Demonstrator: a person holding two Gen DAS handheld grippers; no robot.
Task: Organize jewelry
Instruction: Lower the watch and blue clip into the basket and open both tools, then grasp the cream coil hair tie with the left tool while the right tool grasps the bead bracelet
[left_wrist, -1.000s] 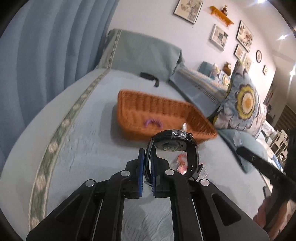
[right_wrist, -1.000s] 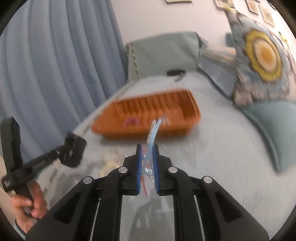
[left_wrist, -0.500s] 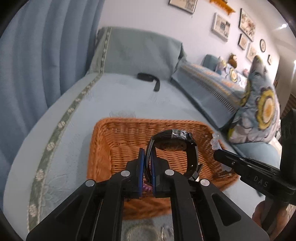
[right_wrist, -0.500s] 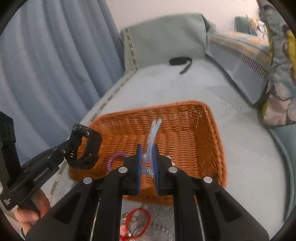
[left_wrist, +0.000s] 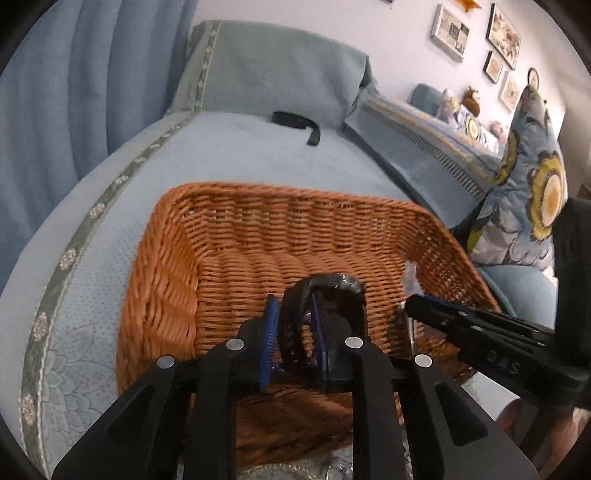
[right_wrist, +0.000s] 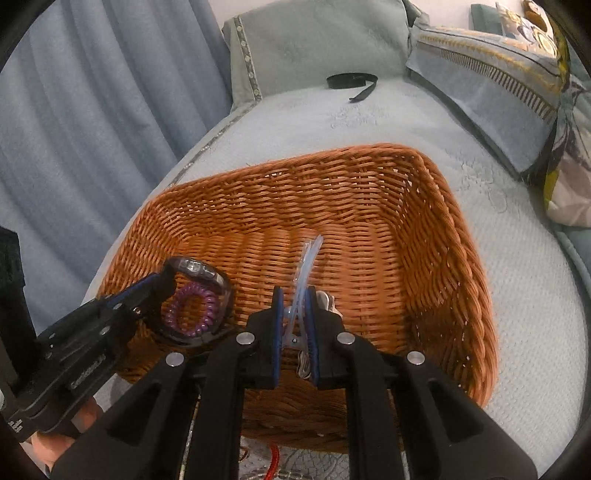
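Two grippers hang over one wicker basket (right_wrist: 424, 236) on the pale blue bedspread (left_wrist: 229, 155), and the basket fills the ground straight ahead of and beneath both sets of fingers.

Left gripper (left_wrist: 293, 334) first: its jaws are opening right now, the blue pads (left_wrist: 269, 332) standing a little apart, and the black wristwatch (left_wrist: 332, 291) sits between them, its strap looped round the right-hand finger. Whether the pads press on the strap at all, I cannot tell. From the right wrist view that same gripper (right_wrist: 162, 284) reaches in from the left, low over the basket's near-left corner, watch (right_wrist: 201, 273) at its tip.

Right gripper (right_wrist: 295, 325) now: jaws nearly together, clamped on a clear plastic hair clip (right_wrist: 306, 266) that sticks up and forward from between the pads, over the basket floor. Seen from the left wrist, this gripper (left_wrist: 410, 306) comes in from the right, just beside the watch.

Inside the basket, directly under the left gripper's watch, lies a purple spiral hair tie (right_wrist: 192, 310). Just right of the right gripper's fingertips, something small and silvery (right_wrist: 325, 299) rests on the weave; too blurred to name.

Far ahead of both grippers, a black strap (right_wrist: 351, 81) lies near the pillow (left_wrist: 280, 70).
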